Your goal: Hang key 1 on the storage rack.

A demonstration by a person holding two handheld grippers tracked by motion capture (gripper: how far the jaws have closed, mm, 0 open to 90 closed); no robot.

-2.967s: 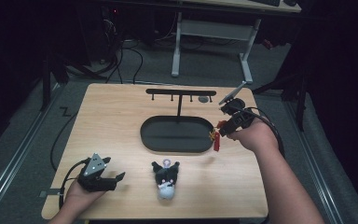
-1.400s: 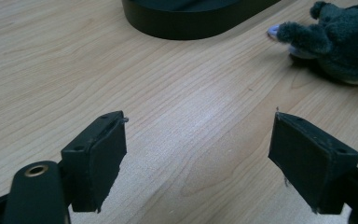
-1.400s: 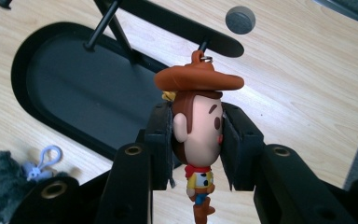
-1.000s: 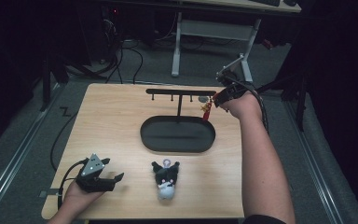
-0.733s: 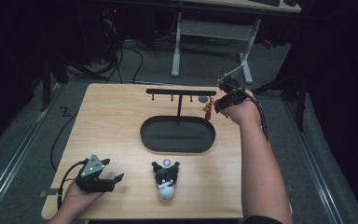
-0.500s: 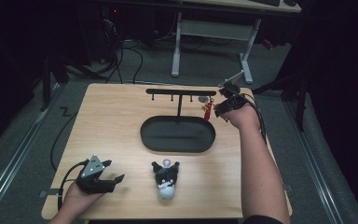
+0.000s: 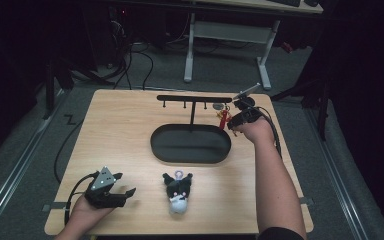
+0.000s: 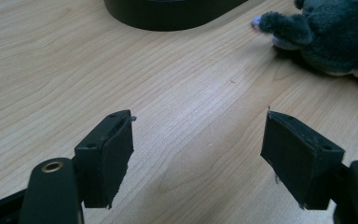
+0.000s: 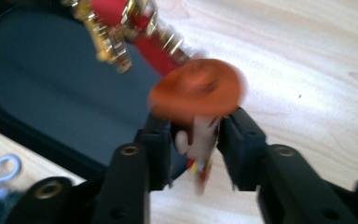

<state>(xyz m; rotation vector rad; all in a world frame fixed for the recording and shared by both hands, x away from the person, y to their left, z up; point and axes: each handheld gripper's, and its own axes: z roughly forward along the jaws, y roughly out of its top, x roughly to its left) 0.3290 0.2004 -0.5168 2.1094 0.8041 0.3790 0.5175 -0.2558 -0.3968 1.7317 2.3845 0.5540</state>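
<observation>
Right gripper [image 9: 193, 140] is pinching a red-hatted keychain figure [image 9: 200, 102] beside the rack [image 7: 192, 99], left gripper [image 8: 198, 156] is sitting wide open and empty near the plush [image 7: 177, 192], no readable labels.

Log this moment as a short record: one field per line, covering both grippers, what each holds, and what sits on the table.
left gripper: open, jaws wide apart, low over the table's near left, holding nothing
right gripper: shut on red keychain figure, beside the rack's right end
rack: black bar with hooks, on an oval black base
plush toy: dark, lying on the table, near edge, untouched
</observation>
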